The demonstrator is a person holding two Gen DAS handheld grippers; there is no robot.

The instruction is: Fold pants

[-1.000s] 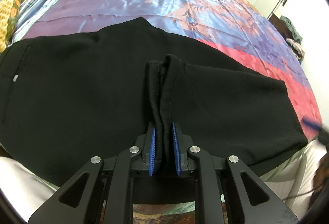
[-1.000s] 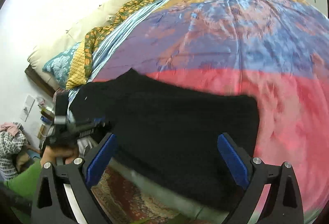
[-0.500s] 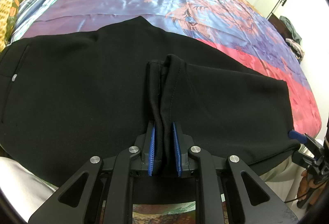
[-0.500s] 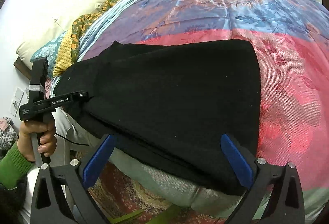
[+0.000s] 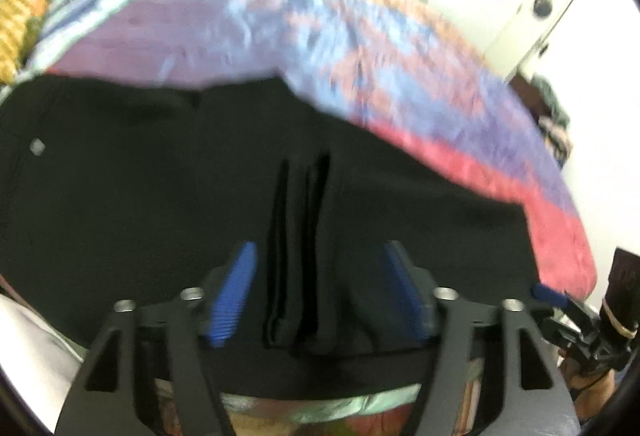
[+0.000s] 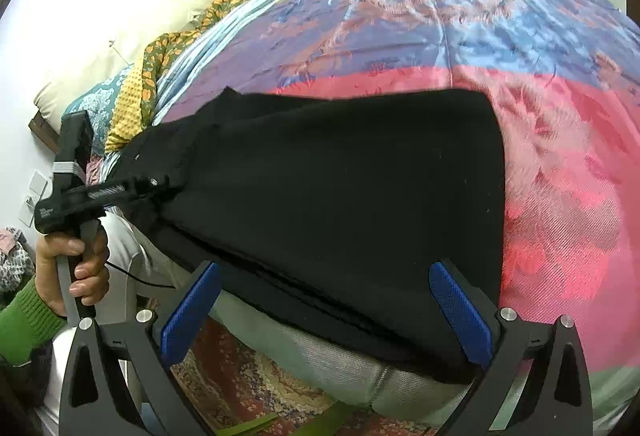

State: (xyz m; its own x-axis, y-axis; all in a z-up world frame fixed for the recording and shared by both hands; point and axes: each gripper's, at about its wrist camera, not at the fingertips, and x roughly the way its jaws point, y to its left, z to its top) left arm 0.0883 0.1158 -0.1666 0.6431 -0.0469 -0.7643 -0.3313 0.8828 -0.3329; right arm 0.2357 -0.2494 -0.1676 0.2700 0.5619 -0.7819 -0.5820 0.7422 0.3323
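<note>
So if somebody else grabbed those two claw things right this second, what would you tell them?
Left claw: open, straddling a pinched ridge of the black pants, no grip.
Right claw: open, at the pants' hem end, holding nothing.
Pants lie flat along the near edge of the bedspread, apparently already doubled leg on leg.
Left to do: probably grasp the hem end and fold it toward the waist.
</note>
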